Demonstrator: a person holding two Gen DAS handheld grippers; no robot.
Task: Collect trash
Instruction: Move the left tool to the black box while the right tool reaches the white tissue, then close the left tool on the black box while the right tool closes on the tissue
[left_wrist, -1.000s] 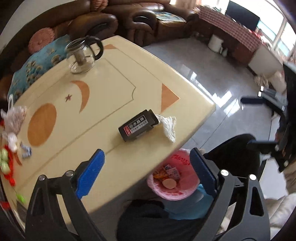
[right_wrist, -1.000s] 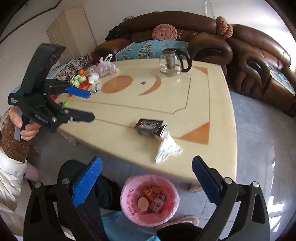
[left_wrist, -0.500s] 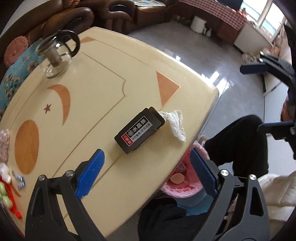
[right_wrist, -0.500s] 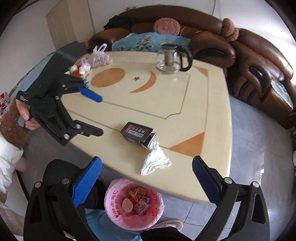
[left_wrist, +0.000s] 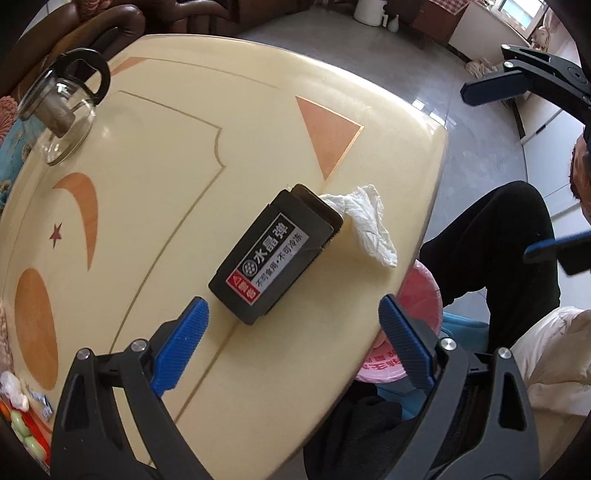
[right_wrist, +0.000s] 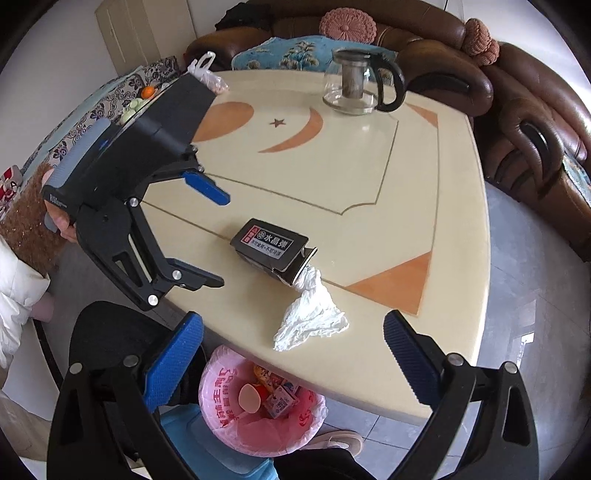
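left gripper (left_wrist: 293, 325): jaws wide apart, empty, over table (left_wrist: 155, 155) | black box (left_wrist: 275, 249) just ahead between its fingers, on table | crumpled tissue (left_wrist: 369, 221) touching box's far end | right gripper (right_wrist: 293, 345): spread wide, empty | pink-lined bin (right_wrist: 258, 402) below it, by table edge

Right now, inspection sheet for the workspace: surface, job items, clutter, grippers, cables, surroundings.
Surface: cream table with orange inlays, mostly bare.
Job's things: black printed cardboard box lying flat, one end open; crumpled white tissue touching that end, near the table edge; pink-lined trash bin on the floor below the edge, already holding wrappers.
Clutter: glass teapot with black handle; plastic bag and small packets at the far end.
Grippers: left gripper open, empty, just short of the box; right gripper open, empty.
Cables: nothing seen.
Surroundings: brown leather sofa, grey tiled floor.
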